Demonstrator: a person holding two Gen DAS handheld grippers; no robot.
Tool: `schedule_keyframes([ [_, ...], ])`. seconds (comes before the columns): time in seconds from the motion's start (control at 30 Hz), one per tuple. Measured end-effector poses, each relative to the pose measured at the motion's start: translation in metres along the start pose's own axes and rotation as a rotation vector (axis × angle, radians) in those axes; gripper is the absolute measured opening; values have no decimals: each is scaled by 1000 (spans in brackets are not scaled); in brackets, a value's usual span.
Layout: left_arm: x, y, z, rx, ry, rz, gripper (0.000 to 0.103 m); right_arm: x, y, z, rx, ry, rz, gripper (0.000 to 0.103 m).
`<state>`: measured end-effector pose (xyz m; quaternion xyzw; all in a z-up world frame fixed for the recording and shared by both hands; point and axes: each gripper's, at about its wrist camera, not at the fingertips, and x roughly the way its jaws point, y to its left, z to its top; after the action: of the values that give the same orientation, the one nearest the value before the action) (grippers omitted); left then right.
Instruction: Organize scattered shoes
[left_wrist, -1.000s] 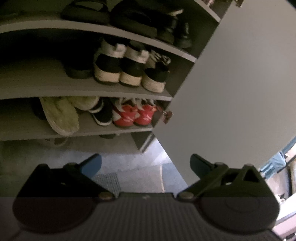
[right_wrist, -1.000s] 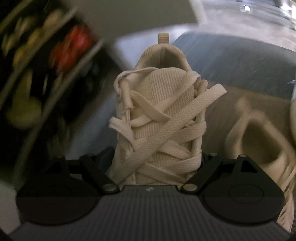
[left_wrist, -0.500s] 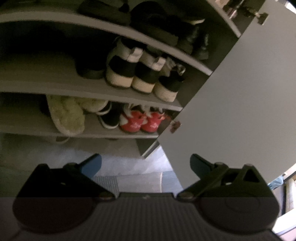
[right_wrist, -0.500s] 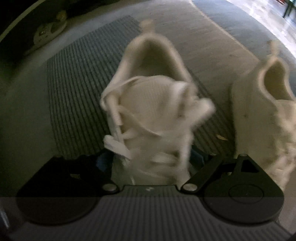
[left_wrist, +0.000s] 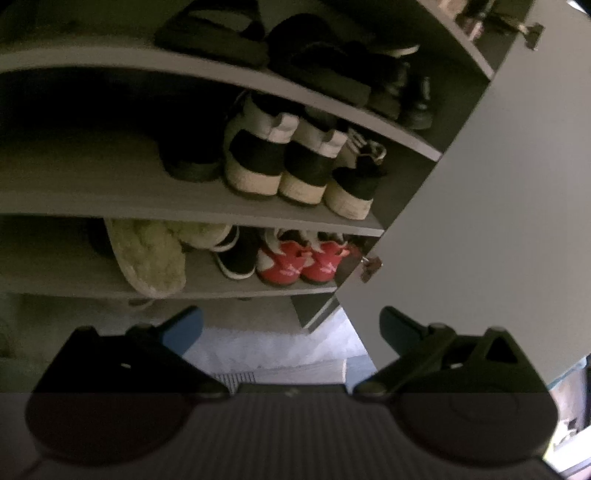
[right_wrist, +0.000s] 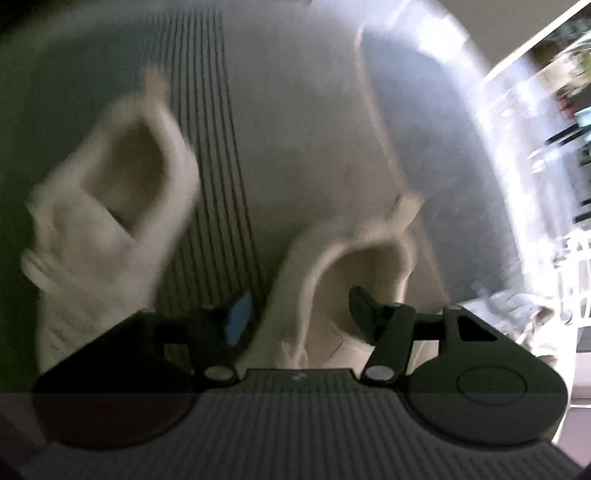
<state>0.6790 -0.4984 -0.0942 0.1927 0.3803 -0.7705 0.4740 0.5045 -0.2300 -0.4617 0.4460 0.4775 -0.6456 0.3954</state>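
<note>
- Straddling the collar wall of a cream sneaker (right_wrist: 332, 266), the right gripper (right_wrist: 301, 314) has one fingertip (right_wrist: 364, 306) inside the shoe's opening and the blue-padded one outside; the jaws have just been closing, though blur hides whether the pads press.
- Its mate, a second cream sneaker (right_wrist: 107, 206), lies left of that shoe on a ribbed doormat (right_wrist: 218, 155).
- Facing a shoe cabinet (left_wrist: 110, 192), the left gripper (left_wrist: 291, 325) has its fingers wide apart and empty.
- Red sneakers (left_wrist: 299, 262) sit on the cabinet's lower shelf beside its open door (left_wrist: 498, 203).
</note>
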Motion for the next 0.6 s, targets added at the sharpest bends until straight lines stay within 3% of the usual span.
schedule_keyframes([
  [0.07, -1, 0, 0, 7, -5, 1, 103, 11, -4, 0, 29, 7, 61, 42],
  [0.1, -1, 0, 0, 8, -7, -1, 103, 17, -6, 0, 44, 11, 92, 23],
  [0.2, -2, 2, 0, 2, -7, -5, 103, 22, -27, 7, 227, 22, 197, 19],
  [0.3, -1, 4, 0, -5, 1, -10, 103, 20, -44, -5, 419, 32, 245, 17],
  [0.6, -2, 3, -1, 2, -3, -16, 103, 2, -28, 25, 561, 27, 345, 17],
])
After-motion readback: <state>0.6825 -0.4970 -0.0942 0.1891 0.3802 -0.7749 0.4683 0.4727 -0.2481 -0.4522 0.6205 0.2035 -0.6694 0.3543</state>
